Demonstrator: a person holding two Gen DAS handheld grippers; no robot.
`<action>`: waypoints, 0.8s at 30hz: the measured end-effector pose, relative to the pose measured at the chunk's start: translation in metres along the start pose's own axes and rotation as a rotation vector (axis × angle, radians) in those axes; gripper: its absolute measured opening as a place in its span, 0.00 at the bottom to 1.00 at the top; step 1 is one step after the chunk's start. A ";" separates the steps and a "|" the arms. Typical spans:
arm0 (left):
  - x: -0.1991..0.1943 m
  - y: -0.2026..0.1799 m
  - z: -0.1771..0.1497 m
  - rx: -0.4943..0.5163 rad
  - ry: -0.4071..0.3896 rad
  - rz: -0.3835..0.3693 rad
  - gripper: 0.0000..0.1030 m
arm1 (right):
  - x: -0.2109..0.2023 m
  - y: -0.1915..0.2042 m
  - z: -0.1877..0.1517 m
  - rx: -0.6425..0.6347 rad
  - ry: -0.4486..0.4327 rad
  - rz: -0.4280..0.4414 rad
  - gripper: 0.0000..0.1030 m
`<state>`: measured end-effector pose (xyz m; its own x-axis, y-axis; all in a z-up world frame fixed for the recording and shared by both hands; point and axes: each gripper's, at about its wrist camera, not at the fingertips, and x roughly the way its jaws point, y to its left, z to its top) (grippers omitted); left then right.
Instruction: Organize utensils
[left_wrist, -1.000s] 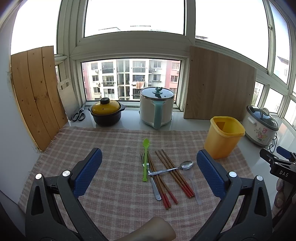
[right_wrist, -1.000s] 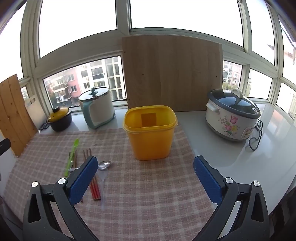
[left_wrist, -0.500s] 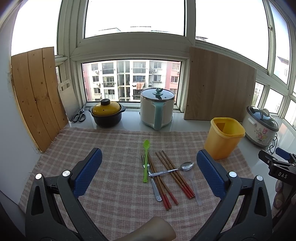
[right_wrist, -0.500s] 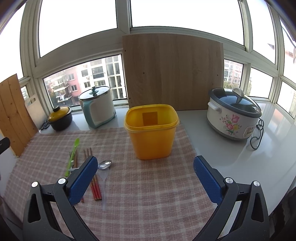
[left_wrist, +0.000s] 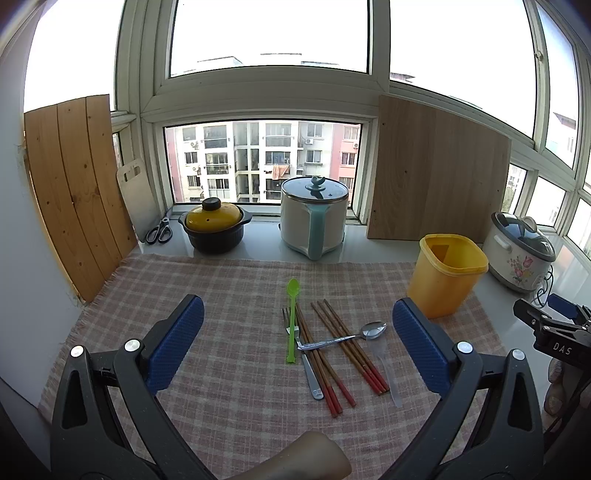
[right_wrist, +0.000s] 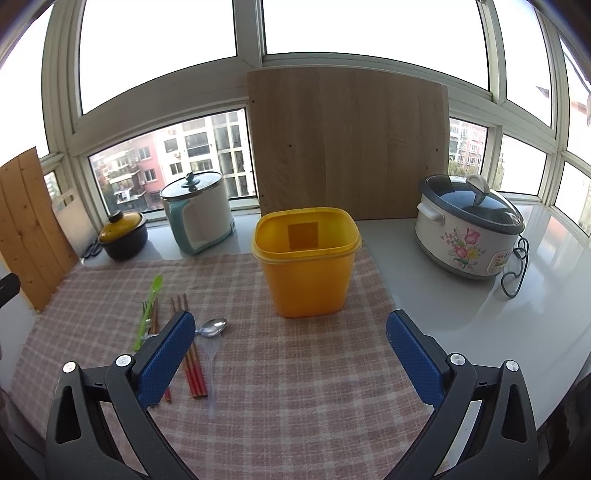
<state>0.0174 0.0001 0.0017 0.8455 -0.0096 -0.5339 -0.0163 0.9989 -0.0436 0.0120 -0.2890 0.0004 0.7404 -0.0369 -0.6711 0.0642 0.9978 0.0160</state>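
Note:
A pile of utensils lies on the checked cloth (left_wrist: 229, 295): a green plastic spoon (left_wrist: 292, 317), a metal fork (left_wrist: 308, 373), a metal spoon (left_wrist: 345, 336), red-tipped chopsticks (left_wrist: 349, 349) and a clear plastic spoon (left_wrist: 388, 365). An empty yellow tub (left_wrist: 445, 275) stands to their right. My left gripper (left_wrist: 295, 345) hovers open above the cloth just short of the pile, nothing between its blue pads. My right gripper (right_wrist: 290, 356) is open too, facing the yellow tub (right_wrist: 306, 260), with the metal spoon (right_wrist: 213, 327) and chopsticks (right_wrist: 192, 365) by its left finger.
Along the windowsill stand a black pot with a yellow lid (left_wrist: 214, 229), a white and teal kettle (left_wrist: 314, 216), scissors (left_wrist: 159, 232) and a flowered rice cooker (right_wrist: 467, 230). Wooden boards (right_wrist: 347, 144) lean against the windows. White counter (right_wrist: 461, 306) lies right of the cloth.
Both grippers have shifted only slightly, the scene sliding a little in both views. Both stay open. The utensils have not moved.

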 end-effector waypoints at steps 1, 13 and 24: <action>-0.001 0.000 0.000 -0.001 -0.001 0.000 1.00 | 0.000 -0.001 0.000 0.000 0.000 0.000 0.99; -0.002 -0.003 0.000 0.002 -0.002 -0.001 1.00 | 0.000 -0.002 -0.001 0.002 0.003 0.001 0.99; -0.002 -0.005 0.000 0.002 -0.002 0.000 1.00 | 0.002 -0.003 -0.001 0.006 0.009 0.001 0.99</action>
<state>0.0155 -0.0052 0.0031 0.8464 -0.0095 -0.5325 -0.0151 0.9990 -0.0417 0.0128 -0.2923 -0.0014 0.7348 -0.0351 -0.6774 0.0673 0.9975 0.0213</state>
